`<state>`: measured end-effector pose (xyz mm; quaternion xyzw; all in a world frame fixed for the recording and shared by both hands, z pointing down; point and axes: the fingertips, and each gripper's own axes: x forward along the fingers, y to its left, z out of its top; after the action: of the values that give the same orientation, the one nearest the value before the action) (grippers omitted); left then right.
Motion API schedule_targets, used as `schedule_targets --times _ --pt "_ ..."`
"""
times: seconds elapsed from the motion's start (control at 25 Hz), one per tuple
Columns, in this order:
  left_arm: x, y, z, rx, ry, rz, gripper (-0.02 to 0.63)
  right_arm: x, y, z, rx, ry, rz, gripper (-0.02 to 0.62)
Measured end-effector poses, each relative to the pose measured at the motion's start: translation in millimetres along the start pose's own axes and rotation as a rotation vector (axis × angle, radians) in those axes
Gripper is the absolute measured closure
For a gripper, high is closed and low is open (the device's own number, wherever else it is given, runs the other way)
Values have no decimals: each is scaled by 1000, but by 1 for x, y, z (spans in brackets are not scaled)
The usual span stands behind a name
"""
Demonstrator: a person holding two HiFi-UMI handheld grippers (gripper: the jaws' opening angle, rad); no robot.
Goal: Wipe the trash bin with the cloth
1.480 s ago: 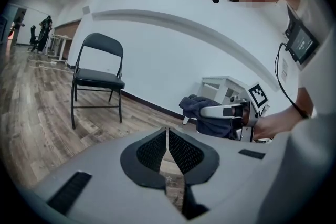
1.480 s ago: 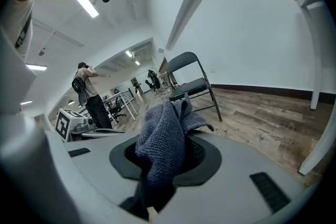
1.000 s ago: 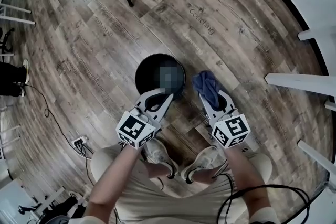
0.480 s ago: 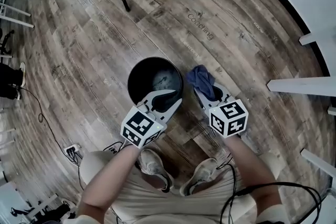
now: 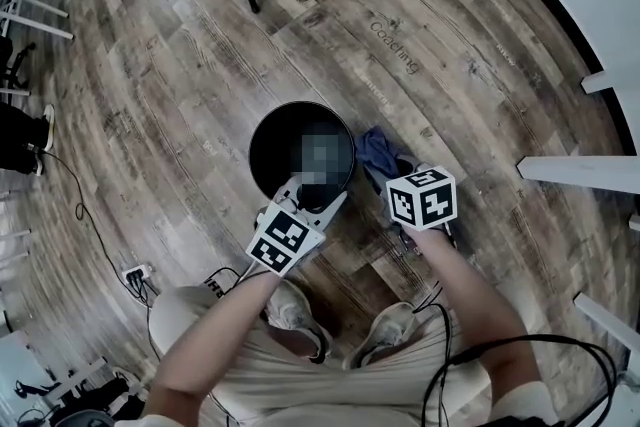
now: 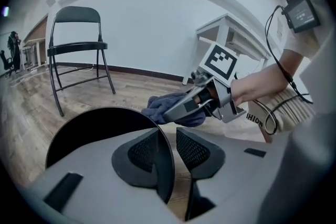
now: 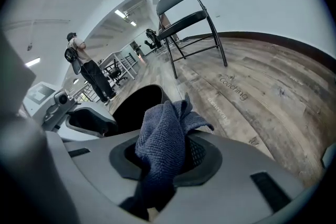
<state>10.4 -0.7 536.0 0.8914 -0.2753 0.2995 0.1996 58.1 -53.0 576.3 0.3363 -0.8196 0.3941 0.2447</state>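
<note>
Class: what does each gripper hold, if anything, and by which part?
Right gripper clamps the cloth by a bunched fold. Left gripper holds nothing: its jaws have just been opening, and the rim of the bin stands loose between them.

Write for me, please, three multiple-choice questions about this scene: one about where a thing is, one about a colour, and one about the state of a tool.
1. Where is the cloth?
A) on the chair seat
B) between the jaws of the right tool
C) flat on the floor

2. What colour is the trash bin?
A) white
B) red
C) black

3. How do the jaws of the left tool stand?
A) apart, with the bin's rim between them
B) pressed together on nothing
C) shut on the cloth

Answers:
1 B: the right gripper view shows the cloth bunched between that tool's pads.
2 C: its wall and rim look black in the head view.
3 A: the jaws have just been opening, and a gap shows beside the rim.
</note>
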Motion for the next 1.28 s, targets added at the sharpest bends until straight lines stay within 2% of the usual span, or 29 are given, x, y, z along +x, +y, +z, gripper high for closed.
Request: schedule_targets --times 0.16,0.36,0.52,0.88,1.12,1.28 --pt "11 -8 -23 35 67 -23 505 15 -5 -10 -49 57 -4 486" --pt "17 -3 -34 68 116 -16 508 30 -1 -18 -202 89 5 486" --pt "21 -7 -37 82 140 -47 542 42 -6 -26 -297 121 17 486" --pt "22 -3 -35 73 119 -56 561 82 -23 -54 -347 155 83 486" --pt "23 -4 -34 39 130 -75 561 118 -46 -108 -448 290 74 486" --pt "21 -5 -35 55 114 -90 565 139 -57 -132 -414 366 64 486"
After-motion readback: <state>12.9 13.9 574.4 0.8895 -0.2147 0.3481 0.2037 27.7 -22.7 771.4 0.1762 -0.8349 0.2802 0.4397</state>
